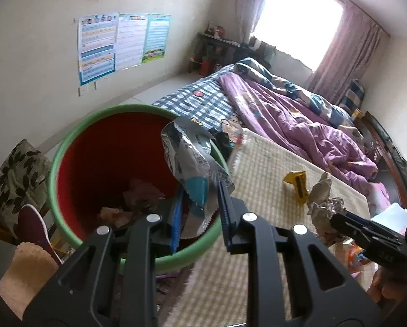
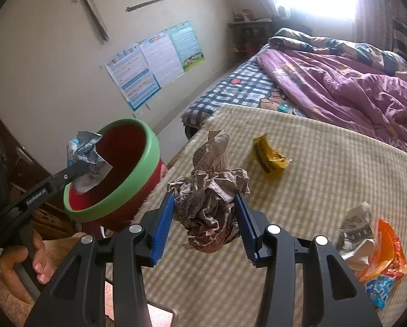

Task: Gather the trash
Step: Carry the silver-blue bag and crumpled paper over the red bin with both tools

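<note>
Two pieces of trash gripped, bin at the bedside

Left wrist: left gripper (image 1: 202, 209), jaws nearly closed, pinches a crinkled silver-blue foil wrapper (image 1: 192, 158) over the green-rimmed red plastic bin (image 1: 67, 147); release only once it is well inside the rim.
Right wrist: right gripper (image 2: 204, 226), jaws partway open, clamps a crumpled brown paper wad (image 2: 208, 193) above the checked beige blanket (image 2: 326, 163); hold firmly.

The left claw (image 1: 200, 204) is black with blue pads, and the wrapper (image 1: 192, 163) between them is silver-grey with teal patches and small dark print. Just beyond it, the bin (image 1: 67, 163) is red with a pale green rim. The right claw (image 2: 204, 223), also black with blue pads, grips crumpled paper (image 2: 211, 199) of beige-brown newsprint with a pinkish underside. Beneath it, the mat (image 2: 326, 190) is cream with faint tan checks. Ahead and right of that claw lies a yellow packet (image 2: 268, 158) with dark print; to its right, an orange bag (image 2: 386, 261) with blue and white patches. Farther off, the quilt (image 2: 339, 81) is purple, over a blue-and-white plaid sheet (image 2: 238, 92).
</note>
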Demonstrator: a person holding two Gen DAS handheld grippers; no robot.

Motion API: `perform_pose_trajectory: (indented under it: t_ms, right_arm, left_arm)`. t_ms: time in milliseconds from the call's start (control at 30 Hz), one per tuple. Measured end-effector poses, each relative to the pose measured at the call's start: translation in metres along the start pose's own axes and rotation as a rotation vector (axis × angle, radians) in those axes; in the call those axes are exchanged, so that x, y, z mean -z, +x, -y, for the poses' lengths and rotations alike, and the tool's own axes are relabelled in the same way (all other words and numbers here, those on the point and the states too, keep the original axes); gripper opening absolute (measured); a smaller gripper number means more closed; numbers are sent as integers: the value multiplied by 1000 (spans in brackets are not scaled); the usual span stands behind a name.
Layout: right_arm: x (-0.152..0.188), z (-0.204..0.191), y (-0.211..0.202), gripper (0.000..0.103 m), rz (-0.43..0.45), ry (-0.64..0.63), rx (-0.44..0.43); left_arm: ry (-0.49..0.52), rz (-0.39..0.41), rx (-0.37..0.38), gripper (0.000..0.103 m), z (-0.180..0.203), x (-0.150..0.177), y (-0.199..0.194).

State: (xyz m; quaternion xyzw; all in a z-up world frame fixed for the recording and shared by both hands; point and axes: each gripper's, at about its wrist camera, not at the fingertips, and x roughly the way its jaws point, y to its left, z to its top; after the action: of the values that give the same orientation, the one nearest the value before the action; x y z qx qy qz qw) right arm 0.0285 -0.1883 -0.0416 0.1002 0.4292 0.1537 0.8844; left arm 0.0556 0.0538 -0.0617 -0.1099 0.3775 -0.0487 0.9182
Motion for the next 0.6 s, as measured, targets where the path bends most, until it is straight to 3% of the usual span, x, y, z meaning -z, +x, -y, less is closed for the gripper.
perform_pose_trajectory:
  t_ms: [600]
  right_arm:
    - [-10,-42,21,45,-4,-59,-22]
  left_arm:
    - [-9,-3,-36,23,-34,1,4]
